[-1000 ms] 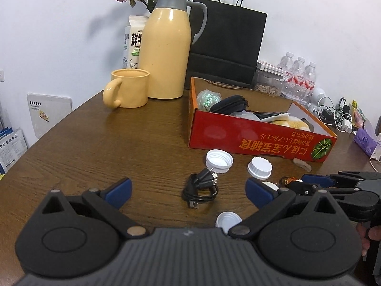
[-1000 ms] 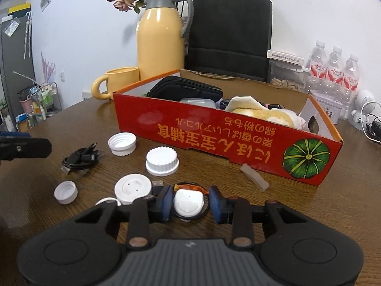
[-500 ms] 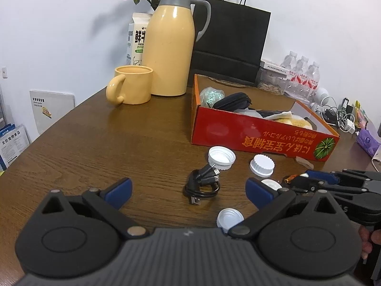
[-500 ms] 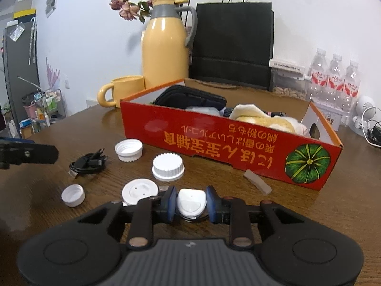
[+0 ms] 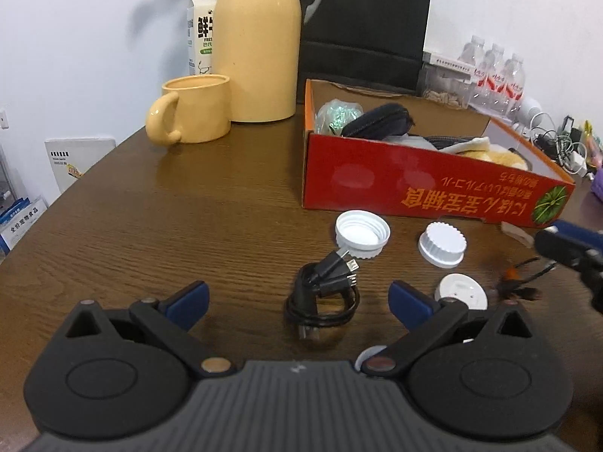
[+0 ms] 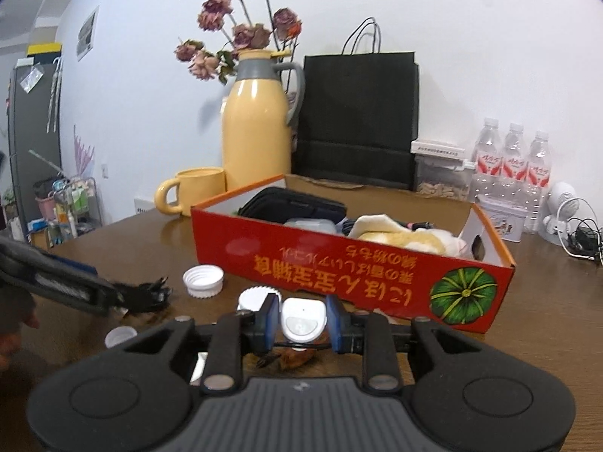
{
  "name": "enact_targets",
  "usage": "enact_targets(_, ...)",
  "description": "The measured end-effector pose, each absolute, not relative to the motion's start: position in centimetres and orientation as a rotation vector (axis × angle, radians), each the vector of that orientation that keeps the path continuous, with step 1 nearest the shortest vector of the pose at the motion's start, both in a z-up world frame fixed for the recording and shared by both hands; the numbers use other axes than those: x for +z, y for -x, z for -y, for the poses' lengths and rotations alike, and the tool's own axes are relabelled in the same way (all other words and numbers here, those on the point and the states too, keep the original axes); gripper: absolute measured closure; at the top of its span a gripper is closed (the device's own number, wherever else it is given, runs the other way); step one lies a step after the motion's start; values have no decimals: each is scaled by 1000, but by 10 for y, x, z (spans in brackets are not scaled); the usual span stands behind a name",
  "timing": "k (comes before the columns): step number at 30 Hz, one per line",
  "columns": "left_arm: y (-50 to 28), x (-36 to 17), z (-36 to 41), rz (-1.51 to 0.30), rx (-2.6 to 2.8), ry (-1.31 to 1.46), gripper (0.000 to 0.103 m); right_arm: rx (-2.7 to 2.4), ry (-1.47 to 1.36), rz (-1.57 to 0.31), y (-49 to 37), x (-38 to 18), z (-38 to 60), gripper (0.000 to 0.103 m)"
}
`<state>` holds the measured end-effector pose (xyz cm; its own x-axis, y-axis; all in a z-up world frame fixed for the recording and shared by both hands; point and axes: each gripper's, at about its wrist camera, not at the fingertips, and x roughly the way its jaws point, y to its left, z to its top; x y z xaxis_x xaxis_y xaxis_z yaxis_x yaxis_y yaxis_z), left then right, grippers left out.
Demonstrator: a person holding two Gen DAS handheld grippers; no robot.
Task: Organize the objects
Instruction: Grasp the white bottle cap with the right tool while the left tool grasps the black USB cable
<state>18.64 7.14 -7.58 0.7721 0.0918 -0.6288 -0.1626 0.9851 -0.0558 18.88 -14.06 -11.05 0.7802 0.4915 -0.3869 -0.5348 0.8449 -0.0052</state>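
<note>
My right gripper (image 6: 303, 320) is shut on a small white device (image 6: 303, 319) with a black-and-orange cord hanging below it (image 6: 292, 358), lifted above the table in front of the red cardboard box (image 6: 339, 263). The right gripper also shows at the right edge of the left wrist view (image 5: 565, 245). My left gripper (image 5: 297, 301) is open, low over the table, with a coiled black cable (image 5: 324, 293) between its fingers. White caps lie near it: an open cap (image 5: 361, 231), a ridged lid (image 5: 441, 243), a round disc (image 5: 460, 292).
The box (image 5: 414, 184) holds a black pouch, a plush toy and other items. A yellow mug (image 5: 192, 113), a yellow thermos (image 5: 258, 41), a milk carton, a black paper bag (image 6: 358, 120) and water bottles (image 6: 512, 165) stand behind. A small white cap (image 6: 120, 337) lies near the front.
My right gripper has lifted the white device off the table, its cord now dangling. My left gripper has moved forward and lower toward the black cable.
</note>
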Motion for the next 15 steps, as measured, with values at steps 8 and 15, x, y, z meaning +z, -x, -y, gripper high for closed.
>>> enact_targets(8,-194,-83,-68,-679,137,105,0,530,92,-330,-186,-105,148,78)
enact_targets(15,-193,-83,-65,-675,123,89,6,521,94,-327,-186,-105,150,78)
